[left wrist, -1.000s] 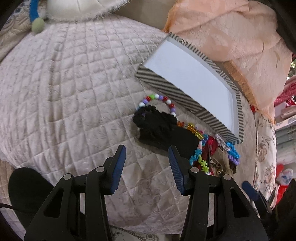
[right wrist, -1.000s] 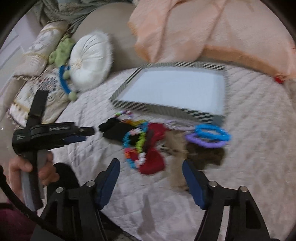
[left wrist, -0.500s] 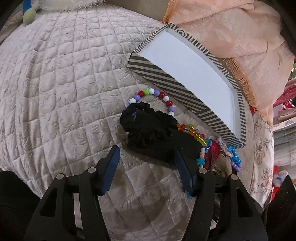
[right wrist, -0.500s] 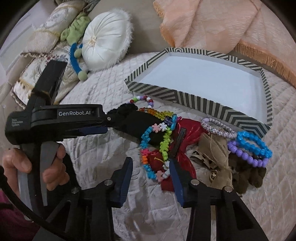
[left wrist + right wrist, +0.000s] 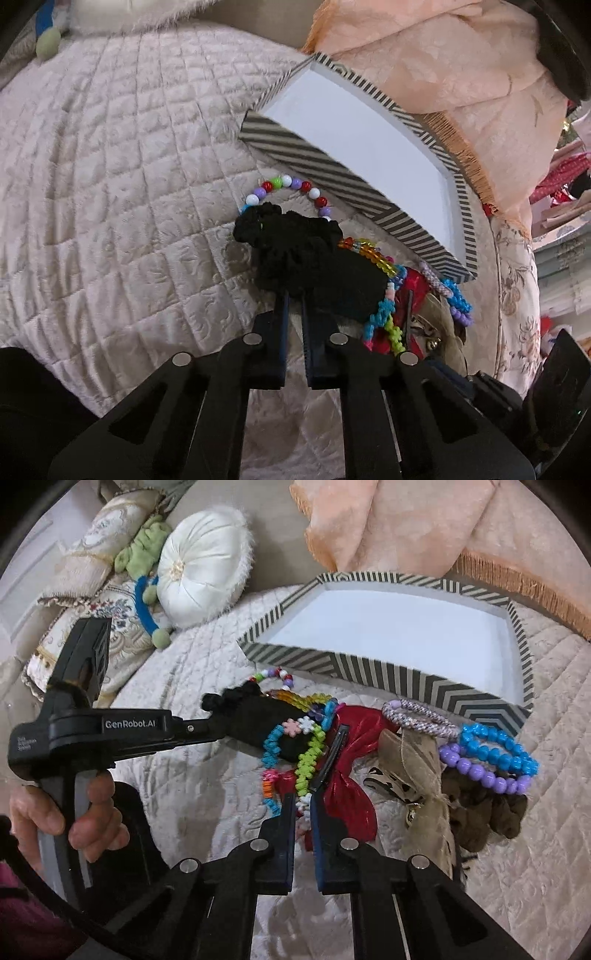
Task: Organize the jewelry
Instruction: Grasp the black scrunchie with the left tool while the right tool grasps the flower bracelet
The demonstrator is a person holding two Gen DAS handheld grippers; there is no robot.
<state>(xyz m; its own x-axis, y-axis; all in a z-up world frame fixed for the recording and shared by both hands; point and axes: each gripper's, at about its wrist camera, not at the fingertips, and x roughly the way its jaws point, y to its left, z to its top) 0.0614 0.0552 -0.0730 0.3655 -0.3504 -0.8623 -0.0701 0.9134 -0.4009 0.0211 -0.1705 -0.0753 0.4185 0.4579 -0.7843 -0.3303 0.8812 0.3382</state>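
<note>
A pile of jewelry lies on the quilt in front of an empty striped box. My left gripper is shut on the near edge of a black scrunchie. My right gripper is shut on the near loop of a flower-bead bracelet in blue, green and orange. Under that bracelet lie a red bow and a black hair clip. A round-bead bracelet peeks from behind the scrunchie.
Right of the pile lie a beige bow, a lilac braided band, blue and purple bead bracelets, and a brown scrunchie. A white round cushion and a peach blanket lie behind the box.
Both grippers have gone from open to shut. The left one closed on the black scrunchie. The right one moved forward and down and closed on the flower-bead bracelet.
</note>
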